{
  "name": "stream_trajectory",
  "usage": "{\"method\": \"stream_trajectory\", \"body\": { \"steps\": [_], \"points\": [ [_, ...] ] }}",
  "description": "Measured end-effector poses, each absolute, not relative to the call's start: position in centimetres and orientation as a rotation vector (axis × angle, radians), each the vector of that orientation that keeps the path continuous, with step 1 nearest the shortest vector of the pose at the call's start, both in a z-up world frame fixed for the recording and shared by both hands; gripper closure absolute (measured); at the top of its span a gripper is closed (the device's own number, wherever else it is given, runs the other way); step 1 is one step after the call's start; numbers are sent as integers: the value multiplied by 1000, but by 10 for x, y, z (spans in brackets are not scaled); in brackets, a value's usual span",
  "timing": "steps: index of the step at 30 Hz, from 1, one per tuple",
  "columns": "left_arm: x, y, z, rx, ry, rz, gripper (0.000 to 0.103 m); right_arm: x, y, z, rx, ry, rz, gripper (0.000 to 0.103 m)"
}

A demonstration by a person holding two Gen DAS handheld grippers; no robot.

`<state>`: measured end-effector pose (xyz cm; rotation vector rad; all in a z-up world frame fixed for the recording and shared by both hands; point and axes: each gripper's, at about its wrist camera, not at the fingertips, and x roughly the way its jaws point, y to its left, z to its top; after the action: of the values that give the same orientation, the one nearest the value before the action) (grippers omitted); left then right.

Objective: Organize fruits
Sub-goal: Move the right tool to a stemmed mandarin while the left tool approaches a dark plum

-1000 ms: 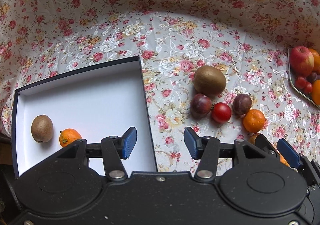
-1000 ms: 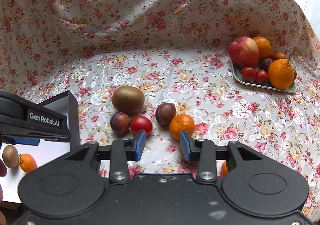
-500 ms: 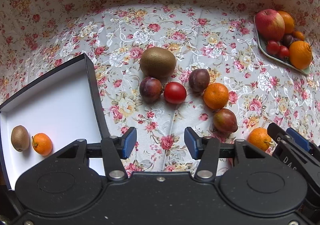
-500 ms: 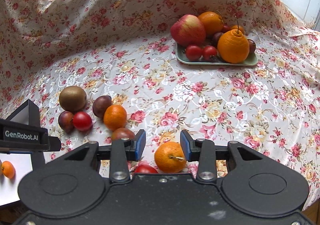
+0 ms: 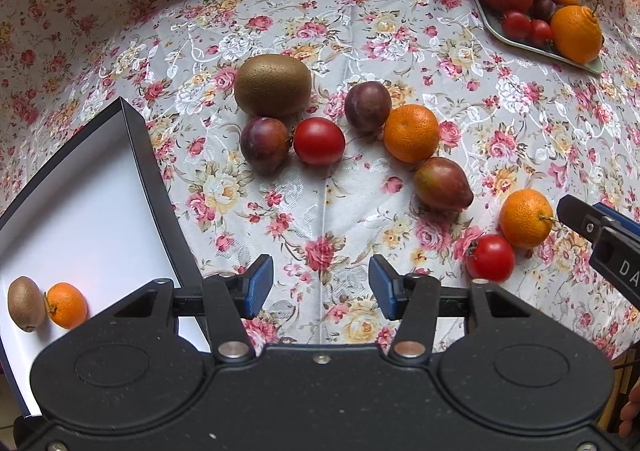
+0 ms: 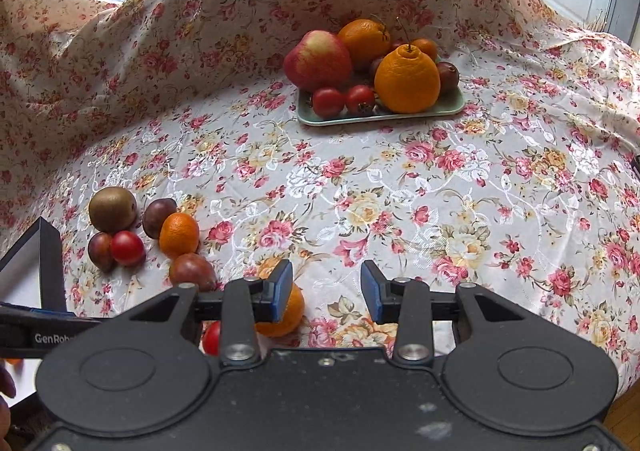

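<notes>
Loose fruit lies on the flowered cloth: a kiwi (image 5: 273, 85), two plums (image 5: 264, 144) (image 5: 367, 105), a tomato (image 5: 319, 141), a mandarin (image 5: 411, 133), a reddish pear-shaped fruit (image 5: 442, 183), another mandarin (image 5: 526, 217) and tomato (image 5: 490, 258). My left gripper (image 5: 321, 287) is open and empty above bare cloth. My right gripper (image 6: 326, 291) is open and empty; the near mandarin (image 6: 282, 311) sits behind its left finger. The white box (image 5: 80, 211) holds a kiwi (image 5: 26, 303) and a mandarin (image 5: 67, 305).
A green tray (image 6: 380, 117) at the back holds an apple (image 6: 318, 61), oranges, tomatoes and plums. The cloth rises in folds behind it. The box's dark wall (image 5: 160, 195) stands left of the loose fruit. The right gripper shows at the left wrist view's right edge (image 5: 600, 235).
Both views have swung to the right. The box has slid left in the left wrist view and the tray has come nearer the centre in the right wrist view. Both grippers stay open.
</notes>
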<state>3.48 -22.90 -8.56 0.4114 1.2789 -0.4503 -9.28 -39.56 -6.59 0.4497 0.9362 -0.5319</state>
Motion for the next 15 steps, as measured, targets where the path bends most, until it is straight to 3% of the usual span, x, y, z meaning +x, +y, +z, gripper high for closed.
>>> {"method": "stream_trajectory", "body": {
  "steps": [15],
  "points": [
    [52, -212, -88, 352, 1322, -414, 45, -77, -379, -78, 444, 973, -516, 62]
  ]
}}
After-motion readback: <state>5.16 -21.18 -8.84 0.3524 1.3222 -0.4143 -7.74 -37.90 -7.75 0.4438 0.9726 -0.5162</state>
